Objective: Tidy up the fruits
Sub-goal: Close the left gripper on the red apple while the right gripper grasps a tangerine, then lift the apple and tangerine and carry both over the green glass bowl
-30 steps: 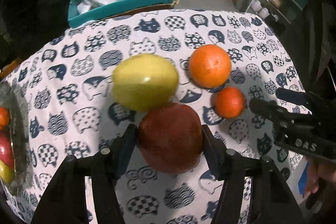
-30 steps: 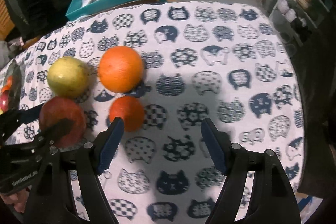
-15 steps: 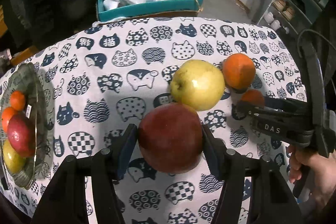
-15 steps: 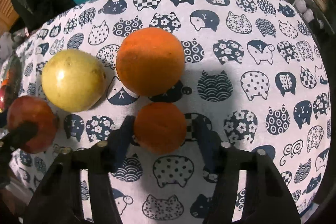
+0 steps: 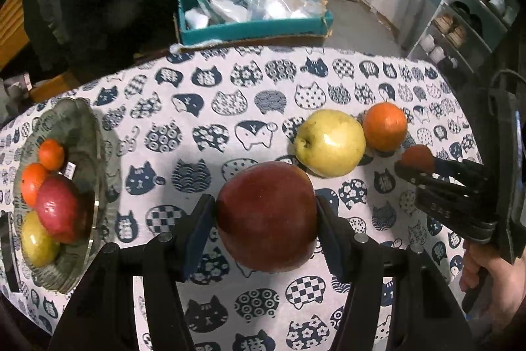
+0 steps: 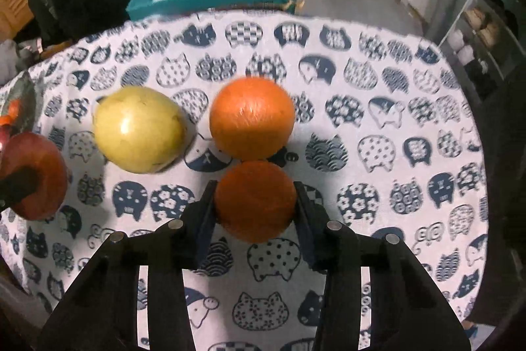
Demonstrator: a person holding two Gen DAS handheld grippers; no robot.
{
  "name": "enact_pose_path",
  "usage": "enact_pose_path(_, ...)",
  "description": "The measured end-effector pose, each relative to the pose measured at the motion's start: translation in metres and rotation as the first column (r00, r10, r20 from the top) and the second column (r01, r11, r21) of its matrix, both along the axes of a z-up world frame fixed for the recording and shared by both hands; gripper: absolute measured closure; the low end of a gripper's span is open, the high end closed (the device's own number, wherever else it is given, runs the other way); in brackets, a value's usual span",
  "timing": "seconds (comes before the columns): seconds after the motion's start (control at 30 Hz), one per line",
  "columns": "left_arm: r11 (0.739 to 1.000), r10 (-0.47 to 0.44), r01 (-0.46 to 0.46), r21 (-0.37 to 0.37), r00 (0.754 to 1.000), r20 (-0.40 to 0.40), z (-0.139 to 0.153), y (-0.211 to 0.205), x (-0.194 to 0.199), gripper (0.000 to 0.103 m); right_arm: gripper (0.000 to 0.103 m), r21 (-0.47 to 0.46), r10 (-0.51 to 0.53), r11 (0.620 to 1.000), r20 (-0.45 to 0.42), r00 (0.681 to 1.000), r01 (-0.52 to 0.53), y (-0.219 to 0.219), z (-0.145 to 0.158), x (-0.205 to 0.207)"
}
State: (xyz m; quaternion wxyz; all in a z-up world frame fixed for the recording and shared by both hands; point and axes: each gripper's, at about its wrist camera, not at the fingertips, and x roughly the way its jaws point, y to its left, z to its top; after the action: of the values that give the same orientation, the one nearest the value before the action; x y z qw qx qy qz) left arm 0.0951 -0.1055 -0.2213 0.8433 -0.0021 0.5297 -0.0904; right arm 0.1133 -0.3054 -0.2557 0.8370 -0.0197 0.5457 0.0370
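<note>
Red apple [image 5: 266, 216] sits clamped in the left tongs [image 5: 266, 219], above the cat-print counter [image 5: 230, 107]. The right tongs [image 6: 255, 203] have closed on the small orange [image 6: 255, 201], whose underside is hidden. The yellow apple [image 6: 139, 129] and large orange [image 6: 252, 117] rest beside it. The glass bowl [image 5: 88, 134] of fruit is cut off at the frame's left edge.

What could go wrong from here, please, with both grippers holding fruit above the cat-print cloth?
The glass plate already carries four fruits, so the red apple in the left gripper may roll off its rim. The small orange in the right gripper sits against the large orange; lifting may nudge that one rolling.
</note>
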Motion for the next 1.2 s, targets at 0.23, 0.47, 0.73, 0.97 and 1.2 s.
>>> enact_pose_path(0.23,1.0,0.022,-0.022,0.002,0.998,0.067,0.025,0.013,-0.006,0.041,0.061,-0.042,0.005,0.999,0.079,0.997,-0.001,0.004,0.042,-0.011)
enact_pose_path(0.47,0.999,0.049,-0.048,-0.008,0.992,0.115,0.048,0.031,-0.014,0.041,0.061,-0.051,0.022,0.999,0.145,0.989,-0.015,0.017,0.08,-0.018)
enact_pose_path(0.73,0.996,0.088,-0.084,-0.03,0.984,0.155,0.073,0.055,-0.025,0.041,0.061,-0.029,0.061,0.998,0.207,0.976,-0.056,0.038,0.117,-0.027)
enact_pose_path(0.97,0.994,0.112,-0.107,-0.032,0.975,0.194,0.091,0.075,-0.036,0.041,0.061,-0.009,0.113,0.993,0.243,0.963,-0.114,0.065,0.14,-0.035)
enact_pose_path(1.2,0.991,0.137,-0.135,-0.023,0.965,0.222,0.1,0.096,-0.045,0.041,0.061,0.001,0.17,0.984,0.27,0.948,-0.176,0.099,0.156,-0.038)
